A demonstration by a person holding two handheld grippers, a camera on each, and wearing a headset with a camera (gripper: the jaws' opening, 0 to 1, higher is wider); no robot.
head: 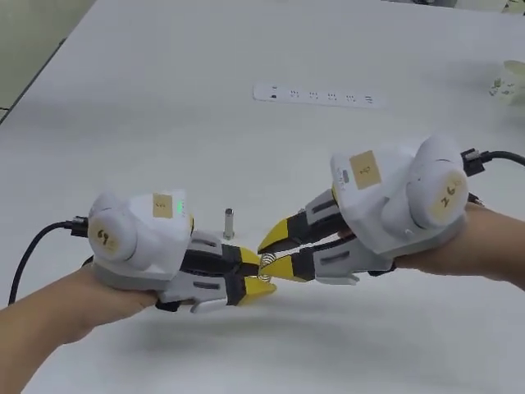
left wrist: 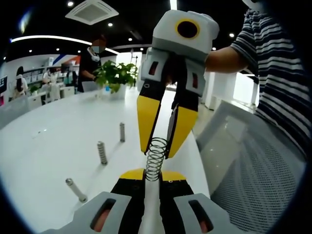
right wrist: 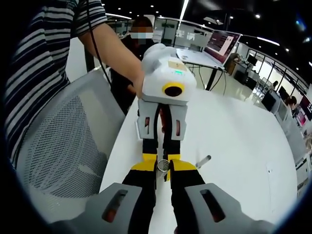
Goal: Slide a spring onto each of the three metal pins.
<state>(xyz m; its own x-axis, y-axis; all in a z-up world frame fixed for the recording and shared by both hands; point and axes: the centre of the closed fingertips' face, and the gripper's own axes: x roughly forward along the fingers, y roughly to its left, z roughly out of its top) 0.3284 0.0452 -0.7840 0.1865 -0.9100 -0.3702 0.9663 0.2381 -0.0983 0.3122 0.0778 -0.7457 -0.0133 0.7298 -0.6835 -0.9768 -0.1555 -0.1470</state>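
- The left gripper (head: 261, 276) and the right gripper (head: 267, 254) have rounded white housings, grey slotted jaw mounts, black arms and yellow tips.
- A tan disc (head: 108, 236) with dark handwritten marks caps the rear of each housing.
- A small tan sticker (head: 162, 207) sits on top of each housing.
- A green light (head: 179, 197) glows on the left one.
- A black cable (head: 29, 250) runs from the back of the left gripper, and another black cable (head: 500, 156) from the right.
- The person wears a short striped sleeve (left wrist: 273, 53), dark and white.
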